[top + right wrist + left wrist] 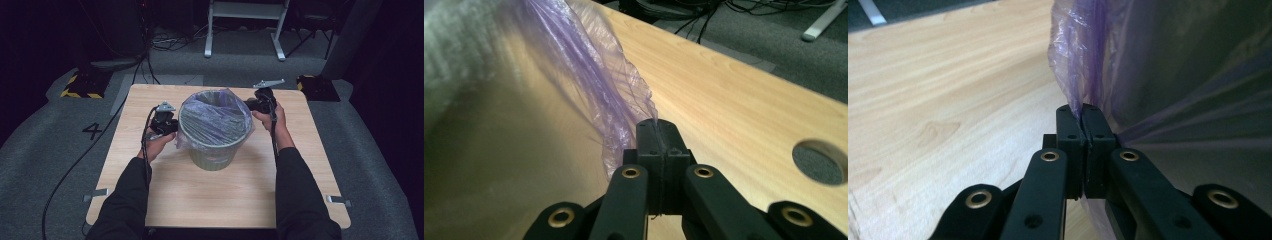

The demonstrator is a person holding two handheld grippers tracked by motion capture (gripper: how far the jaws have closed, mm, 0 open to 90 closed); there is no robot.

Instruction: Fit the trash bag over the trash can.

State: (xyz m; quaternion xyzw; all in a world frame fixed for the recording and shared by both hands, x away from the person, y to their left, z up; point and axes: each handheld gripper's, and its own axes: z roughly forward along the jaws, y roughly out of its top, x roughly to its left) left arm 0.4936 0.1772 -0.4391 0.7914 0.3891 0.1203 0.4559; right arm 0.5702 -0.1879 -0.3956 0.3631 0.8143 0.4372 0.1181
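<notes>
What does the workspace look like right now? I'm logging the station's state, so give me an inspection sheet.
Surface: light wooden table, a round hole near one edge.
Job's things: green bin at the table's middle, lined with a purple bag draped over its rim.
Clutter: nothing seen.
Grippers: left gripper and right gripper each shut on the bag's edge, on opposite sides of the bin.
Cables: a black cable trails from the left gripper across the floor.
Surroundings: grey carpet, a white frame, dark curtains.

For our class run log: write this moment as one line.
left gripper: shut on bag edge | right gripper: shut on bag edge | purple bag: lining bin | bin: upright, mid-table
</notes>
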